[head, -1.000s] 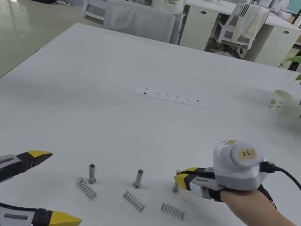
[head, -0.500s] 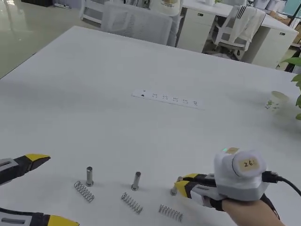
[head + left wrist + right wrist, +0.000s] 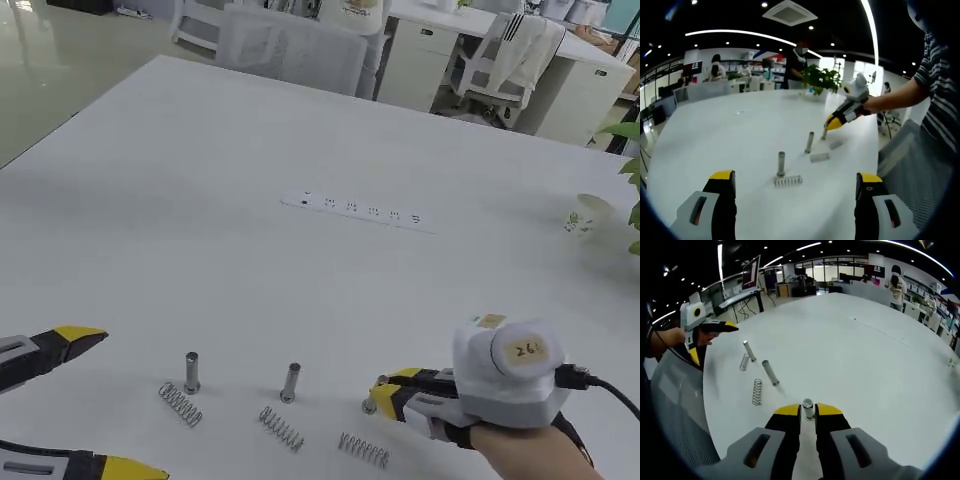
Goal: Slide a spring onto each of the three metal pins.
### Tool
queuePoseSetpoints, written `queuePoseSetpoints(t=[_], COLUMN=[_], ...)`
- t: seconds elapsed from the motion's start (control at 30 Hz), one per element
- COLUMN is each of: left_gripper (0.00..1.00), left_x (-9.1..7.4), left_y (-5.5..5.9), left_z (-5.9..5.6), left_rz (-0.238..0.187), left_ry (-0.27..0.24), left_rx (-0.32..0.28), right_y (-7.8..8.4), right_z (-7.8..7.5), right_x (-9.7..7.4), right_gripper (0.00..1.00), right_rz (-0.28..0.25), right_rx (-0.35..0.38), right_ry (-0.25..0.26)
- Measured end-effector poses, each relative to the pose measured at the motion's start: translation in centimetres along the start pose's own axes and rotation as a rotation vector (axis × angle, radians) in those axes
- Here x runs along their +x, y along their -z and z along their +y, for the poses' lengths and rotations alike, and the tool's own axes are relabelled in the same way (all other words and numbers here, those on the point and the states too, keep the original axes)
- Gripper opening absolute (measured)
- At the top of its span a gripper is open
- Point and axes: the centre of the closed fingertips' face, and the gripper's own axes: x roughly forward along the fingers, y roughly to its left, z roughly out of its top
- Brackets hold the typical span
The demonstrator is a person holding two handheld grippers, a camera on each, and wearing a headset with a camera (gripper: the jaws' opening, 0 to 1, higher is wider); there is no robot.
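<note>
Three short metal pins stand in a row near the table's front edge: left pin point(image 3: 192, 371), middle pin point(image 3: 291, 381), right pin point(image 3: 372, 399). In front of each lies a spring: left spring point(image 3: 180, 403), middle spring point(image 3: 281, 428), right spring point(image 3: 363, 450). My right gripper point(image 3: 384, 396) is shut on the right pin point(image 3: 808, 410), whose top shows between the yellow tips. My left gripper point(image 3: 105, 402) is held wide open at the lower left, short of the left pin point(image 3: 781, 164) and its spring point(image 3: 788, 180), with nothing between its jaws.
A white power strip point(image 3: 360, 212) lies flat mid-table. A paper cup point(image 3: 583, 214) stands at the far right by a plant. Chairs and desks stand beyond the far table edge point(image 3: 300, 80). Open white tabletop stretches behind the pins.
The head camera has shifted a little. My right gripper stays closed on the right pin, and the left gripper stays open at the lower left.
</note>
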Motion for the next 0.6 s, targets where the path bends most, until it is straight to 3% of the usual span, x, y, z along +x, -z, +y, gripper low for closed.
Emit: queuePoseSetpoints(t=[0.6], left_gripper=[0.98], left_x=[-0.02], left_y=[0.07], left_z=[-0.07], left_rz=[0.006], left_ry=[0.009], left_rx=[-0.002], right_y=[-0.76], right_z=[-0.09], right_x=[-0.46], right_gripper=[0.16], right_rz=[-0.038], right_rx=[0.022], right_ry=[-0.001])
